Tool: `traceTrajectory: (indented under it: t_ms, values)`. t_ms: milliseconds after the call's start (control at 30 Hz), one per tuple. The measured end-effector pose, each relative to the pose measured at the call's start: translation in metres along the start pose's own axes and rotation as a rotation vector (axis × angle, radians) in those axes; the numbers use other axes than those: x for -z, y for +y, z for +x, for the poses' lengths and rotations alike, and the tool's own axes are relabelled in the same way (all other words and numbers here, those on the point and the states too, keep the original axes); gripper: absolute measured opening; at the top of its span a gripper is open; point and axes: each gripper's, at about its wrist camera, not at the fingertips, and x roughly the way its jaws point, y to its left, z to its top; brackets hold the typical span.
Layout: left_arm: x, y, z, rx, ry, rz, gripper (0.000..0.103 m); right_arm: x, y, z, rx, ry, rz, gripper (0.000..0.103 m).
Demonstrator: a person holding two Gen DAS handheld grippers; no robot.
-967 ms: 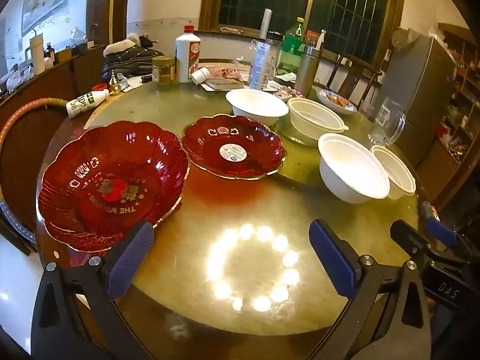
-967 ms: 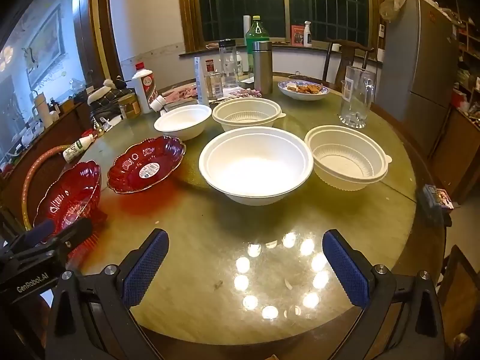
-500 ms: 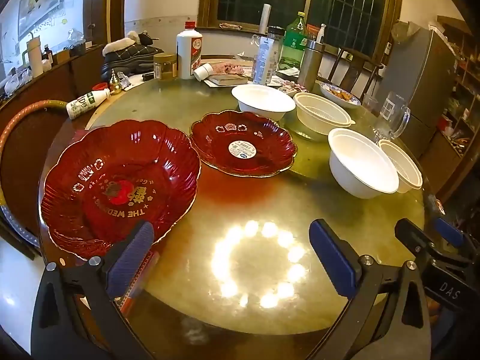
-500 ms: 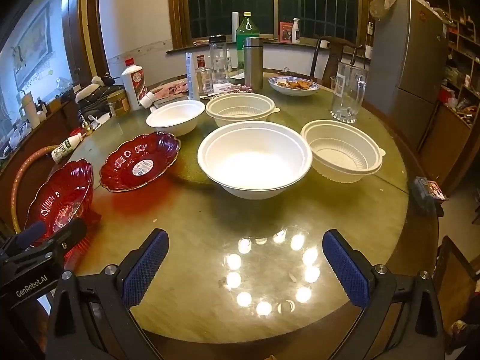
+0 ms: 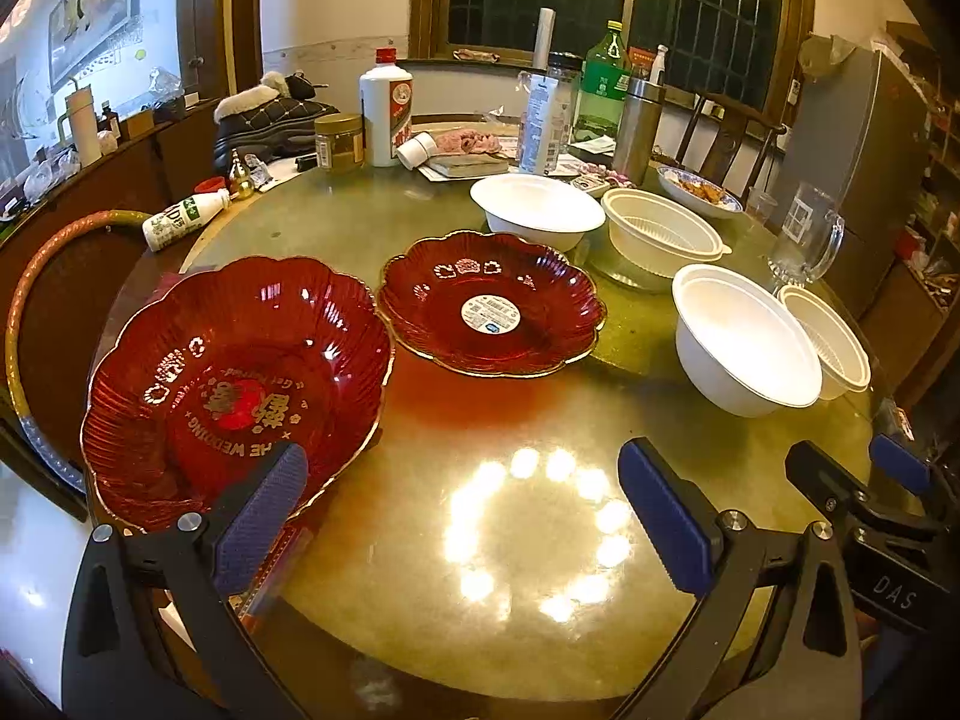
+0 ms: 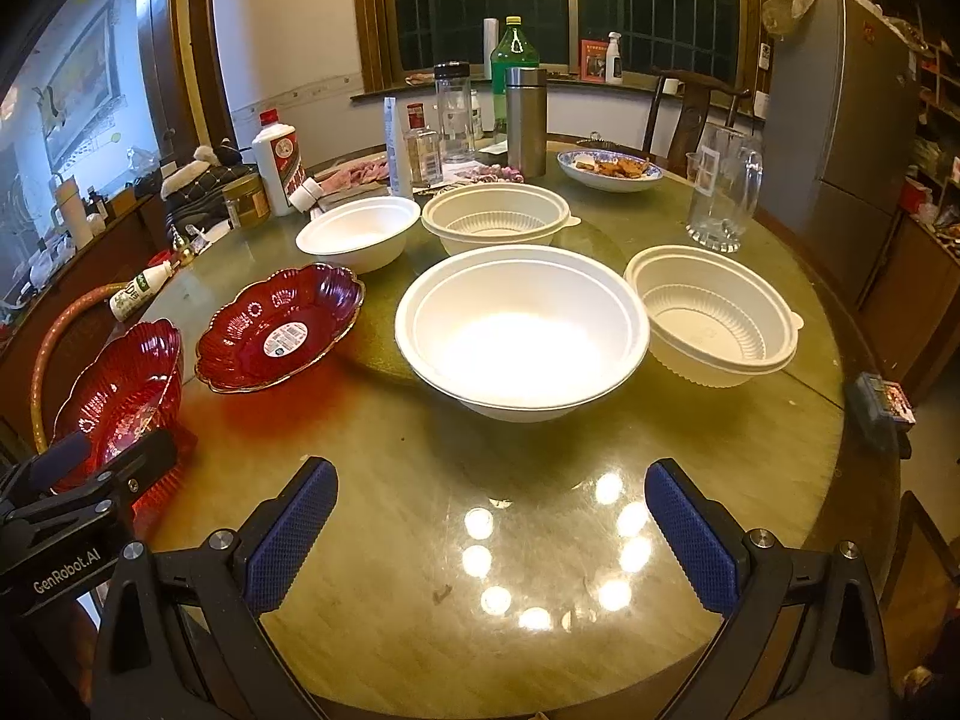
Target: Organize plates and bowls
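On the round glossy tabletop [image 6: 540, 540] stand six task dishes — two red scalloped glass plates with gold rims and four white bowls. Nearest the left edge sits the larger red plate [image 5: 234, 384], its gold lettering upside down to the left wrist camera; just beside it, apart by a narrow gap, lies the smaller red plate with a white sticker [image 5: 489, 303], its long axis running left to right. Two of the bowls are smooth white foam bowls — a big one [image 6: 522, 330] near the front centre, a smaller one [image 6: 360, 231] behind it. The other two are ribbed cream plastic bowls [image 6: 714, 315] [image 6: 495, 216]. All sit upright, mouths up. Both the left gripper [image 5: 474, 510] and the right gripper [image 6: 489, 531] hover with fingers spread wide, holding nothing.
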Motion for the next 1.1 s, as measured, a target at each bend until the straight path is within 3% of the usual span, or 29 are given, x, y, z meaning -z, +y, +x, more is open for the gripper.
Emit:
traceTrajectory:
  t_ms: [1100]
  values:
    - [-0.002, -0.011, 0.005, -0.014, 0.007, 0.018, 0.103, -0.001, -0.007, 0.015, -0.014, 0.012, 0.010, 0.103]
